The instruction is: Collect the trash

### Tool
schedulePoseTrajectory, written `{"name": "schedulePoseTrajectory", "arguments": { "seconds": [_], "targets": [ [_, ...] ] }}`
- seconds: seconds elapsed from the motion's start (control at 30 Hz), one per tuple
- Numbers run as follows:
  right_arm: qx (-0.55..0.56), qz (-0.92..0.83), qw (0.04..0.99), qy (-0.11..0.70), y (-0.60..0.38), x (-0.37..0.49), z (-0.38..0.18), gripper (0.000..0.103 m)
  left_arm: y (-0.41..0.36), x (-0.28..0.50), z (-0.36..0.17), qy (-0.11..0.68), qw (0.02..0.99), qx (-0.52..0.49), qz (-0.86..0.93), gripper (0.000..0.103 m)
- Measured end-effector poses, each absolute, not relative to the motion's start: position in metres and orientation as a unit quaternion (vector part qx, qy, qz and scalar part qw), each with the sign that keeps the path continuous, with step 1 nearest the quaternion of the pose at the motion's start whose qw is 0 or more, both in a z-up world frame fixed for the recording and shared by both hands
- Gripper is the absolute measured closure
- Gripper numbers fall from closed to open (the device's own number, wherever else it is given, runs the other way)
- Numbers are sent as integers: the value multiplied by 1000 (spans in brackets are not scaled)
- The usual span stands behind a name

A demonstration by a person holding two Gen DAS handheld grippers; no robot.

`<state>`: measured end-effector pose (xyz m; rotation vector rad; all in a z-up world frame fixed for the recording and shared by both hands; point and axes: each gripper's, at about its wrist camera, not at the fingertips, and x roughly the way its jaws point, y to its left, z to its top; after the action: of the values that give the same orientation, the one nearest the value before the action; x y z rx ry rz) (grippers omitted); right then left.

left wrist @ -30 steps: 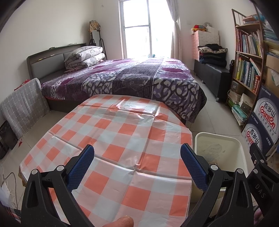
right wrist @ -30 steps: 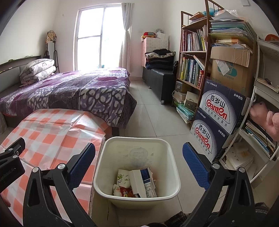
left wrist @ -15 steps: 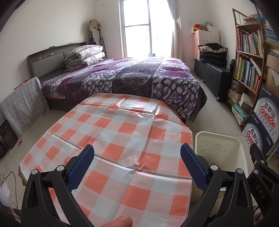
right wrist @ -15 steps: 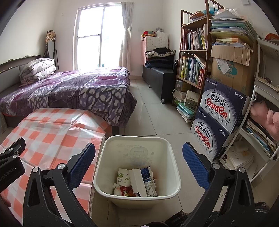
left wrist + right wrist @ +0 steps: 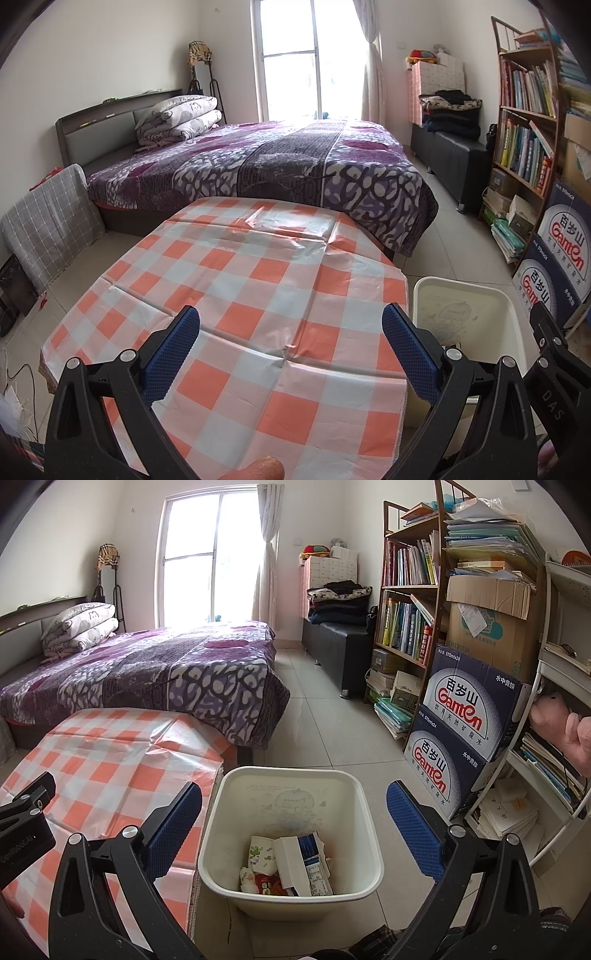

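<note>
A cream plastic bin (image 5: 295, 775) stands on the floor beside the table. In it lie several pieces of trash (image 5: 291, 864): a white carton, a small printed pack and red wrappers. My right gripper (image 5: 293, 830) hangs open above the bin, nothing between its blue pads. My left gripper (image 5: 291, 350) is open over the bare orange-and-white checked tablecloth (image 5: 258, 280), holding nothing. The bin's rim (image 5: 458, 284) shows at the right of the left wrist view. No trash shows on the table.
A bed with a purple cover (image 5: 277, 162) stands right behind the table. Stacked water cartons (image 5: 465, 731) and a bookshelf (image 5: 410, 602) line the right wall. Tiled floor (image 5: 325, 723) runs between bed and shelves. A checked cushion (image 5: 48, 218) leans at the left.
Both views have shifted only very slightly. Both grippers stay open and the trash in the bin lies as before.
</note>
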<state>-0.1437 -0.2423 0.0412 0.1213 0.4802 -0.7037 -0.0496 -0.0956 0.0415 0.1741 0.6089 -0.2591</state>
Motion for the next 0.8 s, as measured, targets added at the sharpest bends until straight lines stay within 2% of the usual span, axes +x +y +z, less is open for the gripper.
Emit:
{"name": "schedulePoseTrajectory", "arguments": {
  "seconds": [0.8],
  "targets": [
    [60,-338,906,246,-236,-150,35,7,-96,-51,37,297,938,97,-147,8]
  ]
}}
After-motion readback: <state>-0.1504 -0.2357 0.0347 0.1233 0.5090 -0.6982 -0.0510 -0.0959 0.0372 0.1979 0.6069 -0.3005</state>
